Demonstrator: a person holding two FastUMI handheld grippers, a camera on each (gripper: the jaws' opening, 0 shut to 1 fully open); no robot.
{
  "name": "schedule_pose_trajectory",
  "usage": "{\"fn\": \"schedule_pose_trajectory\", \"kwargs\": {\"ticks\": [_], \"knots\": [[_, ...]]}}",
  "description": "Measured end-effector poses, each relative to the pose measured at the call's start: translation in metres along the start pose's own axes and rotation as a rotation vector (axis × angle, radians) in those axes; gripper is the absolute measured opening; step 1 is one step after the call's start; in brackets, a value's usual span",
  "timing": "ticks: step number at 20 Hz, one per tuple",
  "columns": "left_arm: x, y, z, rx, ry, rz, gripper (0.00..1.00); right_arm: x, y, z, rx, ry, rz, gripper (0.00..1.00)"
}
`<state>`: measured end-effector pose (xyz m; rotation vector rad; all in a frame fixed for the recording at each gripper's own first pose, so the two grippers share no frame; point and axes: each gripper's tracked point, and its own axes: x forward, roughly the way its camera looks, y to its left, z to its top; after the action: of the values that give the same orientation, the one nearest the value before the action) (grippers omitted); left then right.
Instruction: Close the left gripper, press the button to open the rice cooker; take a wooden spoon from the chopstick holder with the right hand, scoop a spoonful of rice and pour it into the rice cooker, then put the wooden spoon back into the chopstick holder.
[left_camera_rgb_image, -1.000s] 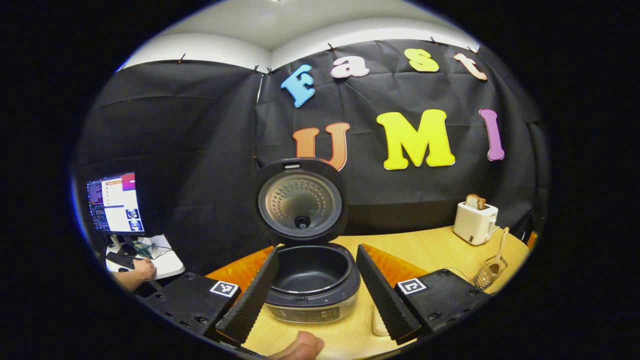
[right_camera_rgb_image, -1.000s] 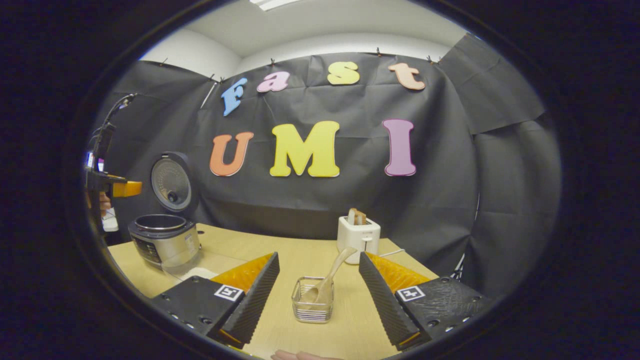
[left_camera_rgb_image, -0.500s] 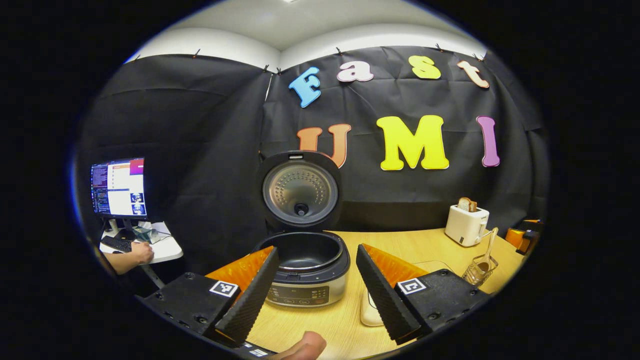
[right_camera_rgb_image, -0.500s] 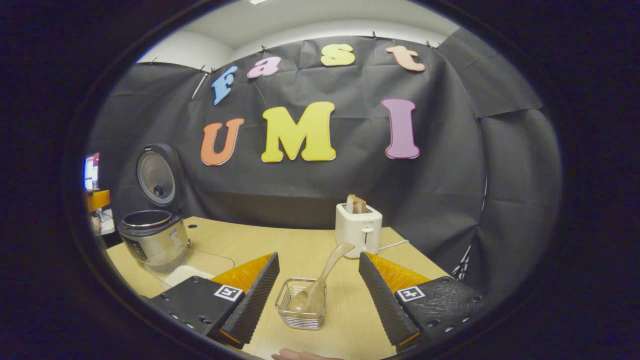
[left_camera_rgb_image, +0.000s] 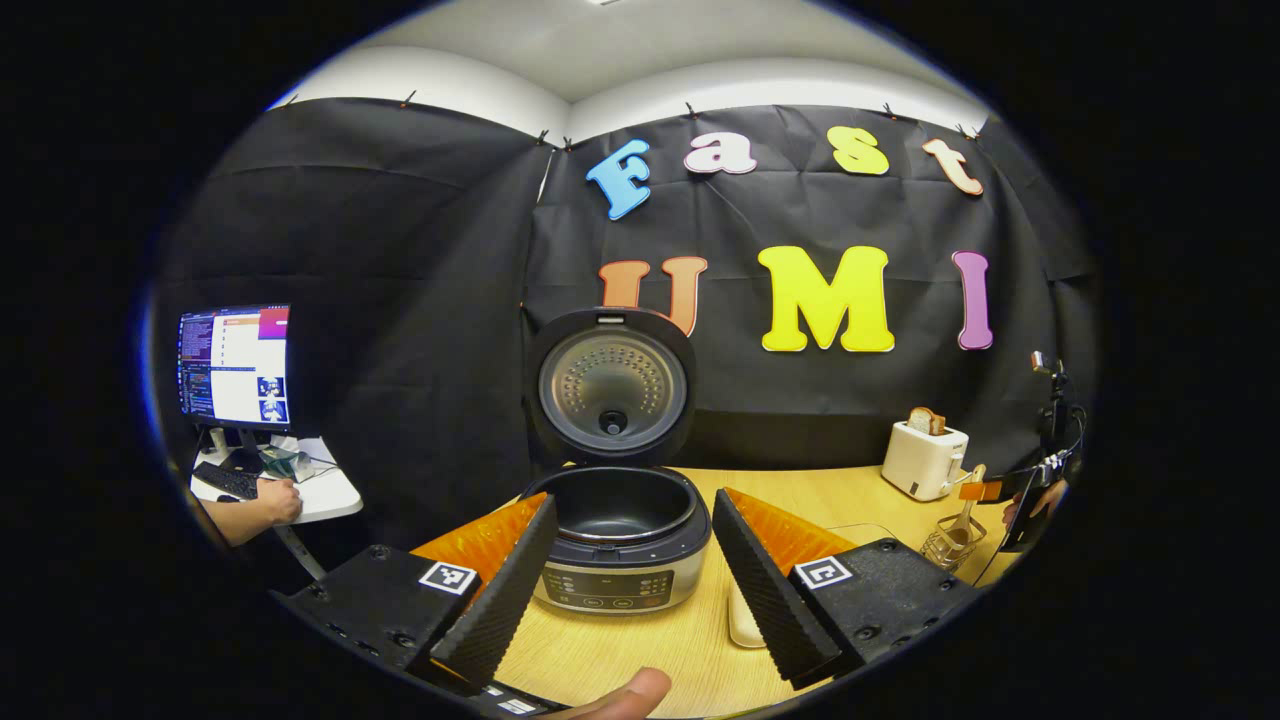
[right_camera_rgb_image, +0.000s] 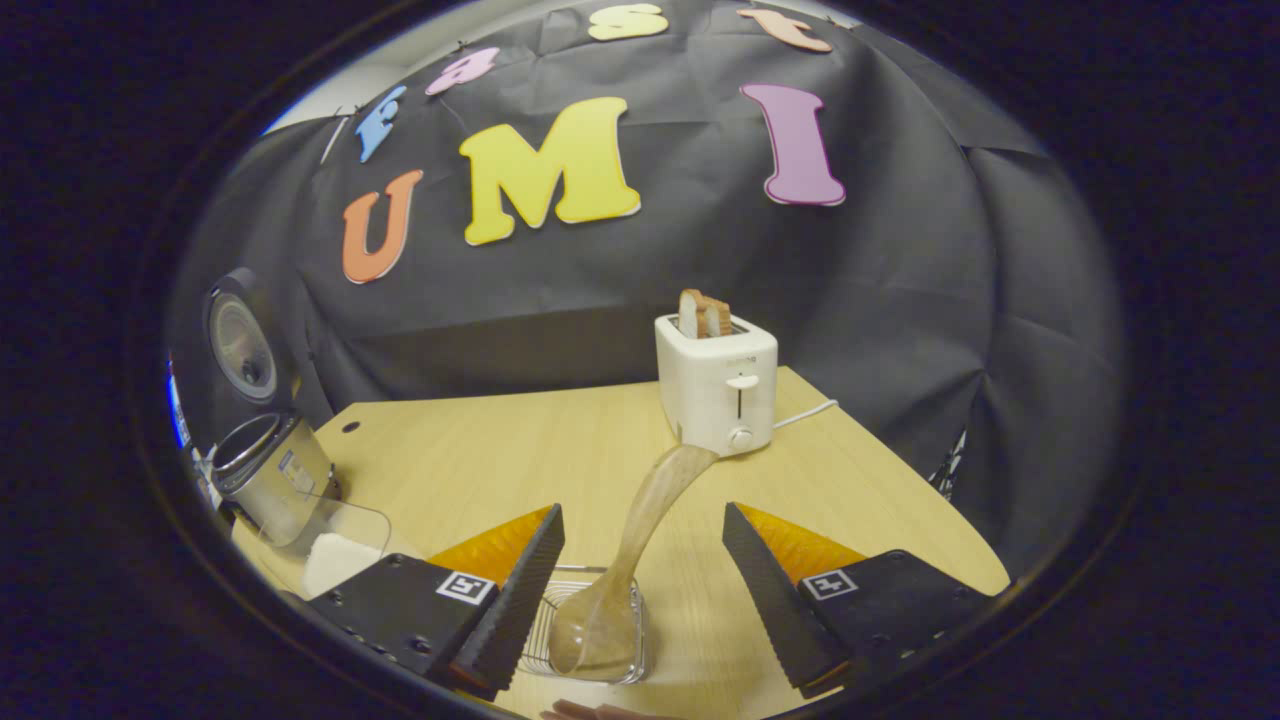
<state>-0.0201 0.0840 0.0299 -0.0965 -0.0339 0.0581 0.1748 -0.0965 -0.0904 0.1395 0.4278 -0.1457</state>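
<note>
Right gripper view is showing the wooden spoon (right_camera_rgb_image: 640, 520) leaning in the chopstick holder (right_camera_rgb_image: 590, 630), a clear wire-and-glass basket sitting at six o'clock on the table (right_camera_rgb_image: 480, 450). The spoon's bowl is resting down inside the holder while its handle is tilting up toward one o'clock, its tip ending just in front of the toaster (right_camera_rgb_image: 717, 385). The right gripper (right_camera_rgb_image: 640, 600) is hanging over the holder with its jaws spread wide, one finger at each side of the spoon and neither one touching it. The toaster is standing at twelve o'clock with bread poking out of its slots, its cord trailing off toward three o'clock. At nine o'clock the rice cooker (right_camera_rgb_image: 268, 470) is standing with its lid up, and a clear container of rice (right_camera_rgb_image: 335, 545) is lying just beside it.

In the left gripper view, the rice cooker (left_camera_rgb_image: 620, 540) is sitting dead centre, its lid (left_camera_rgb_image: 612, 385) standing upright at twelve o'clock and its dark inner pot lying bare. The left gripper (left_camera_rgb_image: 628, 590) is hovering in front of the cooker with its jaws wide apart, framing the cooker's front panel without touching it. At three o'clock the toaster (left_camera_rgb_image: 922, 458) and the chopstick holder (left_camera_rgb_image: 950, 545) are showing small, with the other gripper just above the holder. At nine o'clock a monitor (left_camera_rgb_image: 235, 365) is glowing over a side desk, where a person's hand (left_camera_rgb_image: 275, 500) is resting beside a keyboard.
</note>
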Motion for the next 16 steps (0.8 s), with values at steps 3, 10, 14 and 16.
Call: {"fn": "schedule_pose_trajectory", "kwargs": {"ticks": [3, 10, 14, 16], "knots": [[0.002, 0.007, 0.0, -0.015, -0.003, 0.003, 0.99, 0.023, 0.0, -0.014, 0.079, 0.087, 0.016, 0.99], [0.007, 0.006, -0.01, -0.001, 0.029, -0.008, 0.99, 0.046, 0.006, -0.022, 0.179, 0.168, 0.076, 0.53], [0.007, 0.0, -0.012, 0.032, 0.035, -0.015, 0.99, 0.044, 0.014, -0.023, 0.141, 0.177, 0.102, 0.27], [0.007, -0.001, -0.014, 0.035, 0.042, -0.01, 0.99, 0.036, 0.021, -0.018, 0.146, 0.168, 0.134, 0.23]]}}
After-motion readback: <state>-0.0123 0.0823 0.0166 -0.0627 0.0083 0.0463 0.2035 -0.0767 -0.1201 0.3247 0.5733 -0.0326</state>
